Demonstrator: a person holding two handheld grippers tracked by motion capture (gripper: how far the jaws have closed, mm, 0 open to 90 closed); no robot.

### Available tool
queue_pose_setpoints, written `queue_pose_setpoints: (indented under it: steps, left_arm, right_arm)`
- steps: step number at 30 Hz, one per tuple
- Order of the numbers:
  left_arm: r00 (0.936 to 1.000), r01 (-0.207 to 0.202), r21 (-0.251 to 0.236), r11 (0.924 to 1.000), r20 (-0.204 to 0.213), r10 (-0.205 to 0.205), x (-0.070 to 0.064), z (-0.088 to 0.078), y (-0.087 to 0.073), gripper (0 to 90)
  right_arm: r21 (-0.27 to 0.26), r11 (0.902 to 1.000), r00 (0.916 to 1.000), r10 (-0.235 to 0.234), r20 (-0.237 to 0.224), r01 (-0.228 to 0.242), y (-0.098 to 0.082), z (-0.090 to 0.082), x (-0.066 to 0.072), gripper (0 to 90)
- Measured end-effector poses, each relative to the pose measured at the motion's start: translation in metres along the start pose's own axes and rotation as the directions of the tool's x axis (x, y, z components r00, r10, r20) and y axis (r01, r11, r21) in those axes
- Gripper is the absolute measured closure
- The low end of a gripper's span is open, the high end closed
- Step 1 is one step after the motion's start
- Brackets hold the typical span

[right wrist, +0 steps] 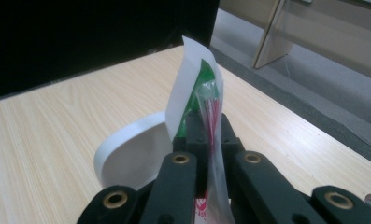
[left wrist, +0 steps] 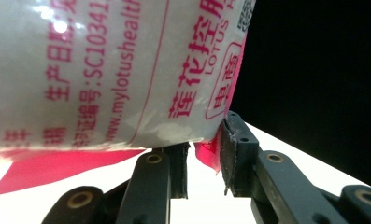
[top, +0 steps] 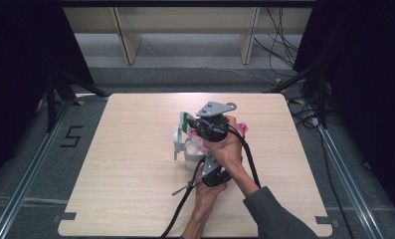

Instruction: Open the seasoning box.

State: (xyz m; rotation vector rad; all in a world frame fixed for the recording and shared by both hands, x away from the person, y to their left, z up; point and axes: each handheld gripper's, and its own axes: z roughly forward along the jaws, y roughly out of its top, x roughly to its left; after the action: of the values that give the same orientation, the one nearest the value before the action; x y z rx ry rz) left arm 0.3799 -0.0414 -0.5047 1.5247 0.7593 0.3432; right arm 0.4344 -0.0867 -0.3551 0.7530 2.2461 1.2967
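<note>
A clear plastic bag (left wrist: 103, 70) with pink print hangs over the middle of the table. In the left gripper view its lower corner sits between the jaws of my left gripper (left wrist: 204, 156), which press on it. My right gripper (right wrist: 206, 126) is shut on the bag's top edge (right wrist: 195, 84), a white and green strip that stands up above the jaws. In the high view the right gripper (top: 197, 127) is above the left gripper (top: 210, 172), and both hands meet over a white container (top: 191, 158).
The white container's round rim (right wrist: 122, 156) lies just behind the right jaws. The wooden table (top: 130, 189) has bare room on all sides of the hands. Black cables trail from the grippers toward the near edge. Wooden legs stand on the floor beyond the table.
</note>
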Motion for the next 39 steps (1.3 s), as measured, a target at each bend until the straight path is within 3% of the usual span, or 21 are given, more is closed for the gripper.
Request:
queue_pose_setpoints:
  steps: [1, 7, 8, 12, 14, 16, 19, 22, 27, 29, 31, 34, 36, 37, 39]
  left_arm:
    - [0.9999, 0.003, -0.013, 0.9999, 0.014, -0.003, 0.0003, 0.001, -0.0003, 73.4]
    - [1.0, 0.001, -0.008, 1.0, -0.001, -0.001, -0.001, 0.0005, 0.0, 73.4]
    - [1.0, 0.001, -0.009, 1.0, -0.001, -0.001, -0.0009, 0.0006, -0.0001, 73.4]
    - [1.0, 0.003, -0.012, 0.9999, -0.003, -0.003, -0.0006, 0.0006, -0.0004, 73.5]
    - [1.0, 0.0, -0.013, 0.9999, -0.002, 0.0, -0.0003, 0.0004, 0.0001, 73.5]
    - [1.0, 0.001, -0.012, 0.9999, 0.0, -0.001, -0.0003, 0.0008, -0.0003, 73.5]
    - [1.0, 0.002, -0.01, 1.0, 0.001, -0.002, -0.0008, 0.0007, -0.0003, 73.5]
    - [1.0, 0.004, -0.015, 0.9999, 0.001, -0.004, -0.0005, 0.0007, -0.0004, 73.5]
    - [1.0, 0.004, -0.023, 0.9997, 0.007, -0.003, -0.0002, 0.0011, -0.0002, 73.5]
    - [1.0, 0.0, -0.004, 1.0, -0.002, 0.0, -0.0006, 0.0, 0.0002, 73.5]
    - [0.9999, 0.004, -0.025, 0.9997, 0.01, -0.003, 0.0, 0.0013, -0.0001, 73.5]
    - [0.9999, 0.006, -0.022, 0.9997, 0.009, -0.006, -0.0001, 0.0011, -0.0002, 73.5]
    - [1.0, 0.001, -0.006, 1.0, -0.003, -0.001, -0.0008, -0.0002, 0.0004, 73.5]
    - [0.9981, -0.058, 0.044, 0.9974, -0.018, 0.059, 0.0036, -0.0032, 0.0011, 73.5]
    - [0.9975, -0.066, 0.051, 0.9966, -0.021, 0.067, 0.0041, -0.0035, 0.001, 73.5]
  right_arm:
    - [0.004, 1.0, 1.0, -0.007, -0.002, 0.007, -0.0002, 0.0003, 0.0003, 89.0]
    - [-0.003, 1.0, 1.0, 0.0, 0.001, 0.0, 0.0001, -0.0002, 0.0003, 89.0]
    - [-0.013, 0.9997, 0.9998, 0.019, 0.011, -0.019, -0.0002, -0.0001, 0.0012, 89.0]
    - [-0.007, 1.0, 1.0, 0.006, -0.006, -0.006, 0.0006, -0.0013, -0.0012, 89.1]
    - [-0.019, 0.9994, 0.9996, 0.028, -0.008, -0.029, 0.0004, -0.0013, -0.0004, 89.0]
    - [-0.012, 0.9999, 0.9999, 0.011, -0.007, -0.011, 0.0005, -0.0018, 0.0, 89.1]
    - [0.002, 0.9996, 0.9996, 0.027, -0.006, -0.027, -0.0003, -0.0013, -0.0007, 89.1]
    - [-0.015, 0.9999, 1.0, 0.007, 0.002, -0.007, -0.0004, 0.0004, 0.0002, 89.1]
    - [-0.018, 0.9993, 0.9995, 0.031, -0.008, -0.032, -0.0001, -0.0013, 0.0007, 88.9]
    - [-0.005, 1.0, 1.0, 0.003, -0.009, -0.003, -0.0007, -0.0007, 0.0006, 88.9]
    - [0.0, 0.9997, 0.9996, 0.025, -0.012, -0.025, -0.0009, 0.0002, 0.0018, 88.9]
    - [-0.019, 0.9997, 0.9999, 0.012, -0.01, -0.012, -0.0005, 0.0001, 0.001, 88.9]
    - [-0.015, 0.9994, 0.9994, 0.031, -0.016, -0.031, -0.0007, -0.0017, 0.0006, 88.9]
    - [-0.02, 0.9996, 0.9997, 0.018, -0.013, -0.019, -0.0013, -0.0005, 0.0003, 88.9]
    - [-0.003, 0.9998, 0.9997, 0.019, -0.014, -0.019, -0.0018, -0.0003, 0.0013, 88.8]
